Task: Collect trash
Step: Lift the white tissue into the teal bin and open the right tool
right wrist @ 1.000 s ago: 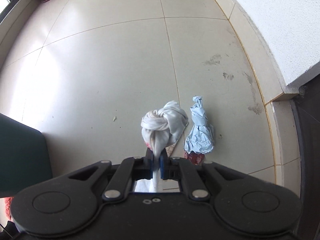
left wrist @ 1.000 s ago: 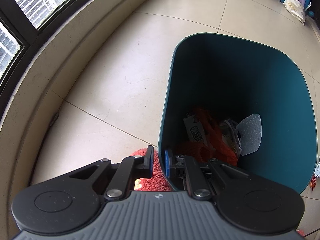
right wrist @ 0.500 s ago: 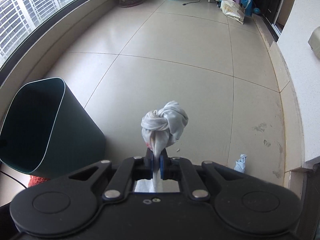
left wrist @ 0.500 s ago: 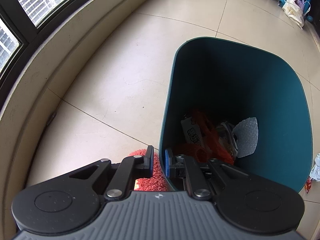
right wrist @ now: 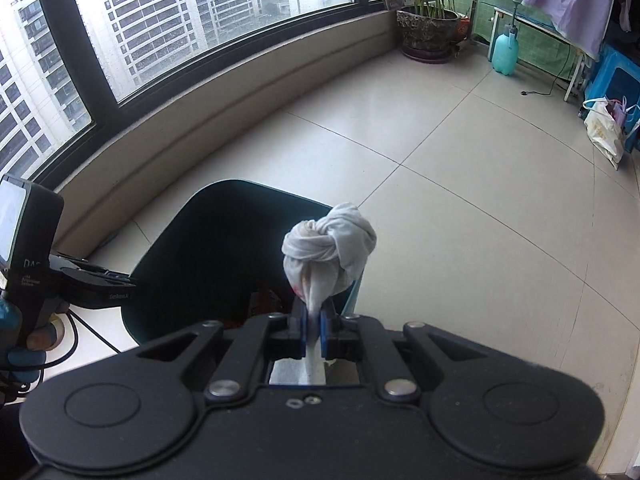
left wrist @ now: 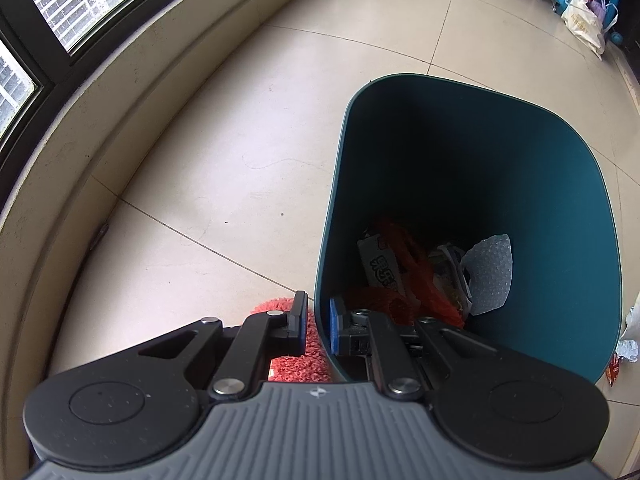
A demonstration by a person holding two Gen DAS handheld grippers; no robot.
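A dark teal bin point(left wrist: 480, 152) stands on the tiled floor. Inside lie an orange net point(left wrist: 416, 264), a printed carton point(left wrist: 380, 268) and a piece of bubble wrap point(left wrist: 490, 272). My left gripper point(left wrist: 319, 320) is shut on the bin's near rim, one finger inside and one outside. My right gripper point(right wrist: 314, 320) is shut on the tail of a knotted white bundle point(right wrist: 328, 248). It holds the bundle just above the right edge of the bin point(right wrist: 208, 248). The left gripper point(right wrist: 130, 282) shows at the bin's left rim, in a gloved hand point(right wrist: 16, 320).
A red fluffy mat point(left wrist: 296, 364) lies under the bin's near side. Crumpled scraps point(left wrist: 628, 344) and a red wrapper point(left wrist: 612, 372) lie right of it. A curved window sill point(right wrist: 240, 92) runs on the left. Plant pot point(right wrist: 428, 28), spray bottle point(right wrist: 506, 48) and shopping bag point(right wrist: 604, 132) stand far off.
My right gripper has lifted the white bundle off the floor and swung it left, from beside a blue scrap to over the bin. The left gripper has stayed on the rim.
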